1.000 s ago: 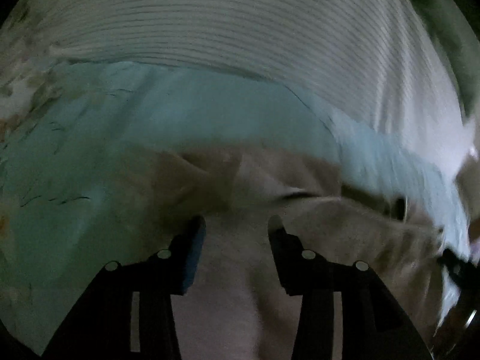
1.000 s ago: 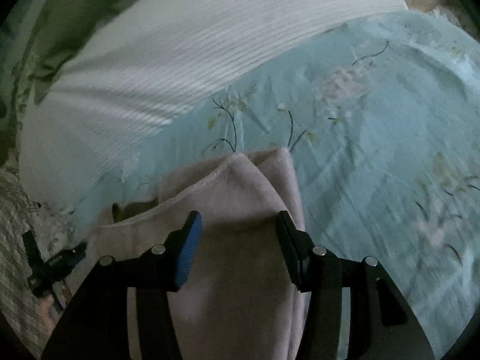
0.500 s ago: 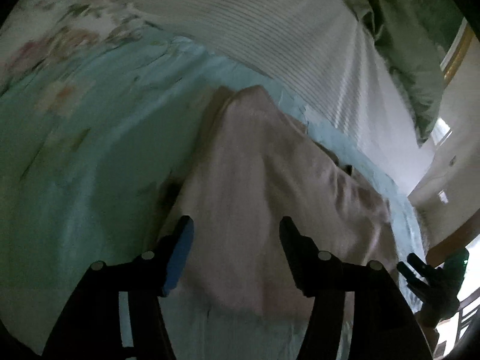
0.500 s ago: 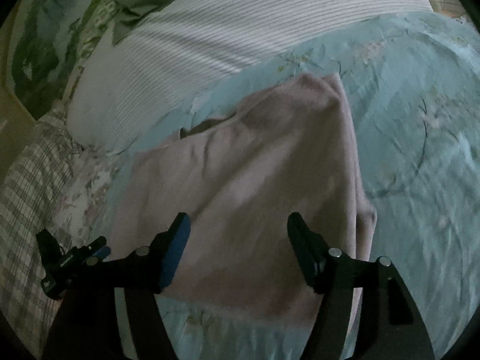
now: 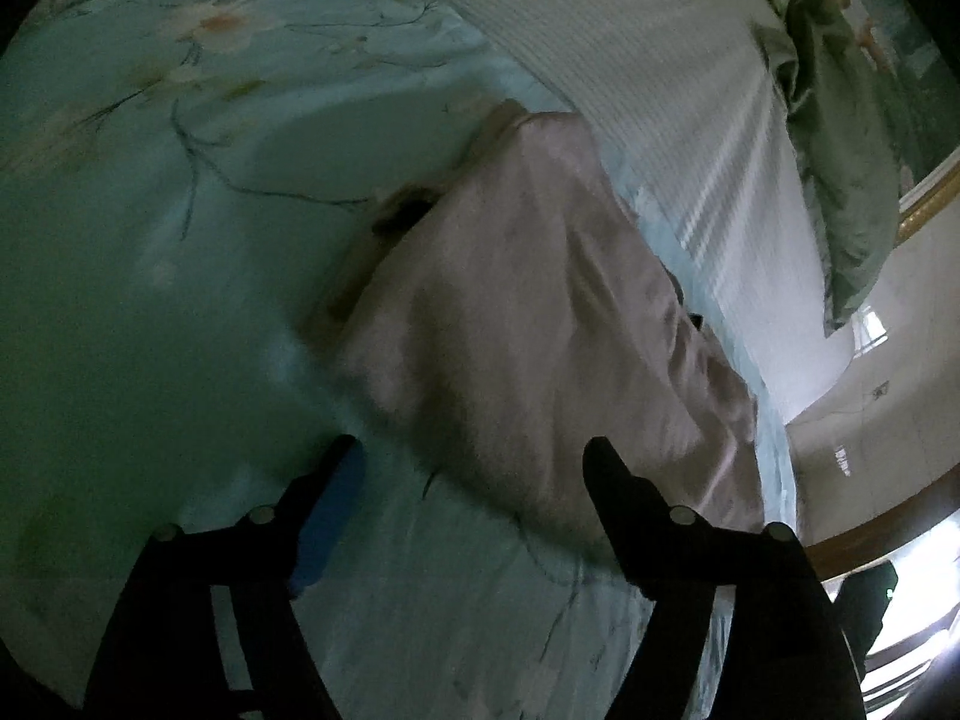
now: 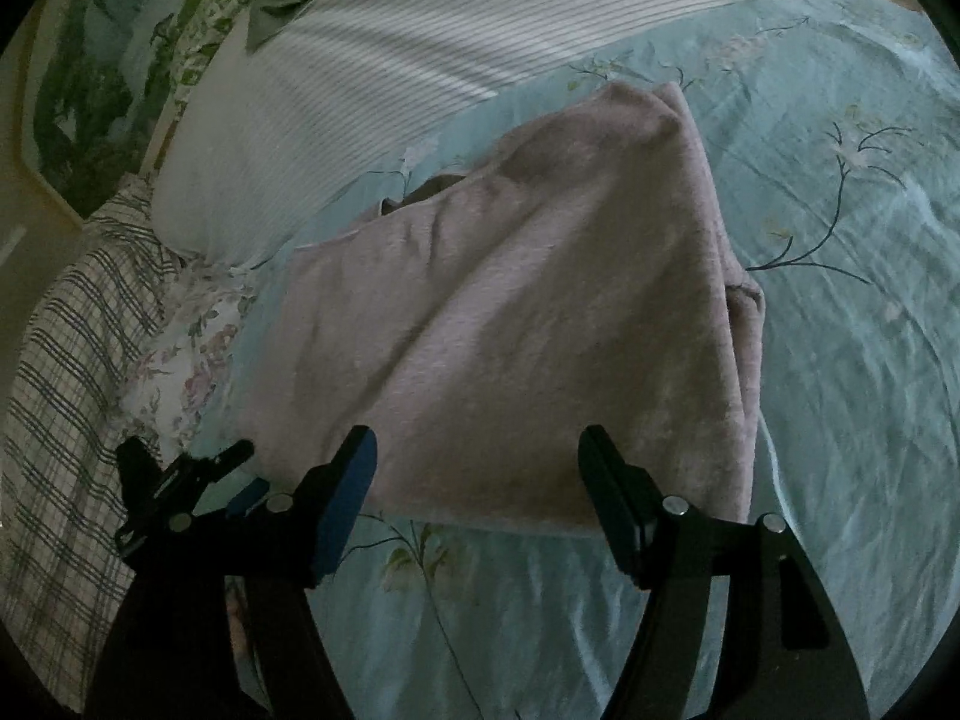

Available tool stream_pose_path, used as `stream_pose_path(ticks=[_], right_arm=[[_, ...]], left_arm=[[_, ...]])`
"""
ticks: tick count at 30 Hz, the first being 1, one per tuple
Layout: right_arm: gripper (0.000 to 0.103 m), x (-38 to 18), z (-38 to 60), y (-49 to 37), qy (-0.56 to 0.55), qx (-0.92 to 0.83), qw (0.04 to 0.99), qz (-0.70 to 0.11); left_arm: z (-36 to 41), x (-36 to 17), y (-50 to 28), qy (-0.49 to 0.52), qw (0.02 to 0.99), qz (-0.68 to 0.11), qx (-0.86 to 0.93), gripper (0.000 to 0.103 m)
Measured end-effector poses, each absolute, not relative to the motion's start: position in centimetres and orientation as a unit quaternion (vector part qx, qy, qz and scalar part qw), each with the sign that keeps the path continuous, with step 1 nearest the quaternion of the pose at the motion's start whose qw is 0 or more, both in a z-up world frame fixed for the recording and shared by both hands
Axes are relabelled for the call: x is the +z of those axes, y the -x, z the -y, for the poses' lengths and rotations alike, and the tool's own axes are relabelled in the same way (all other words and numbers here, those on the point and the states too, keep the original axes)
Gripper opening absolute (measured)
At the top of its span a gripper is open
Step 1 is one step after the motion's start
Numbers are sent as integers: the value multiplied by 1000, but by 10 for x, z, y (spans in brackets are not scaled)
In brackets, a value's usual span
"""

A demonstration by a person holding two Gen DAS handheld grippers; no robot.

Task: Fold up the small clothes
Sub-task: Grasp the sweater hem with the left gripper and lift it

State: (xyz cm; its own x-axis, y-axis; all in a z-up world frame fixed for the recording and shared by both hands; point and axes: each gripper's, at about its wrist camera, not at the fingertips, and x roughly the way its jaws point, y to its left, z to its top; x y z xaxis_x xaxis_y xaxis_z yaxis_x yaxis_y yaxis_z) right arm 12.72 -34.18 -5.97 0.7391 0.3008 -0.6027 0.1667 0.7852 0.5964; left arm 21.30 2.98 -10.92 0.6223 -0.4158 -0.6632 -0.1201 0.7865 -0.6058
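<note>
Both claws gape empty, left claw (image 5: 474, 456) and right claw (image 6: 477, 450), just short of the pink garment (image 6: 528, 324) lying folded on the floral bed (image 6: 840, 360), its length running away toward the striped pillow (image 6: 420, 48).

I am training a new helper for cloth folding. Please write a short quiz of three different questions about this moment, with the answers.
1. True or false: the right tongs are shut on the pink garment.
2. Multiple choice: the pink garment lies on (A) a wooden floor, (B) the light blue floral sheet, (C) a plaid chair.
3. Short answer: what lies just beyond the far edge of the garment?

Key:
1. False. Both the right and the left tongs are open and hold nothing; the garment lies free.
2. B.
3. The white striped pillow.
</note>
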Motion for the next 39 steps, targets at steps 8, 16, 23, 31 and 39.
stream_pose_path(ticks=[8, 16, 23, 31, 39], right_arm=[[71, -58, 340, -128, -329, 37, 873, -358], [71, -54, 345, -137, -333, 44, 873, -354], [71, -44, 360, -144, -347, 55, 874, -336], [71, -46, 372, -151, -370, 71, 864, -335], [71, -46, 367, -192, -378, 124, 847, -352]], left_arm=[[-37, -113, -255, 355, 840, -403, -70, 75], [-38, -114, -286, 345, 841, -412, -68, 25], [-13, -76, -280, 290, 872, -380, -104, 10], [72, -28, -269, 176, 899, -357, -182, 9], [160, -37, -242, 49, 901, -367, -226, 9]])
